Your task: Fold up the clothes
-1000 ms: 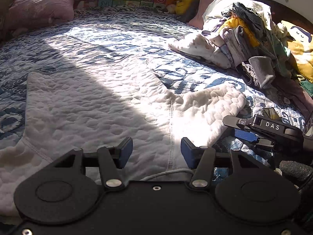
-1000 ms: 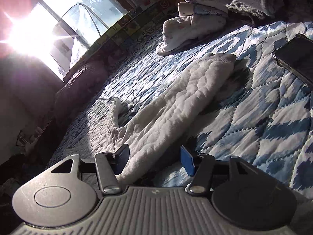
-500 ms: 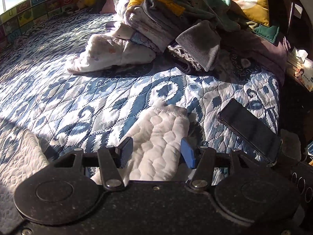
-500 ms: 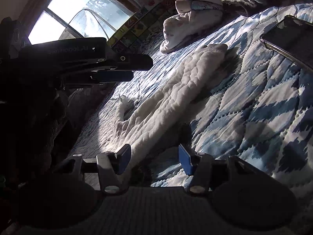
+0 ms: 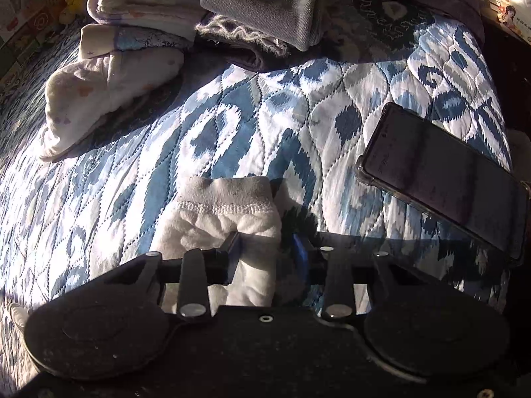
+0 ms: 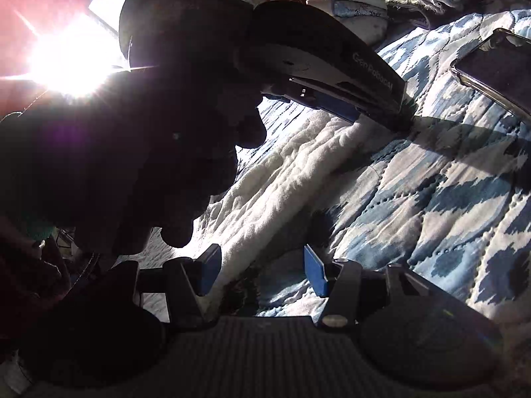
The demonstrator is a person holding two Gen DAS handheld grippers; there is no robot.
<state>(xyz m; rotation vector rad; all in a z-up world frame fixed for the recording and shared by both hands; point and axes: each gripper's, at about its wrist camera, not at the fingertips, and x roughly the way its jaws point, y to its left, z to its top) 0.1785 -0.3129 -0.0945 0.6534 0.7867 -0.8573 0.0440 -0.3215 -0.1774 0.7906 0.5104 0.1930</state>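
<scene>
Sleeve-fold step: left gripper, jaws part-open astride the cuff of the white quilted garment on the bedspread, must close before lifting; right gripper hovers wide open, empty.

The left hand-held gripper points low and forward, its blue fingers spread apart. The right hand-held gripper sits low behind it, fingers equally parted, nothing clamped between them.

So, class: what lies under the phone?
The phone rests on the blue-and-white quilted bedspread, beside the white sleeve cuff. Anything under it is covered.
</scene>
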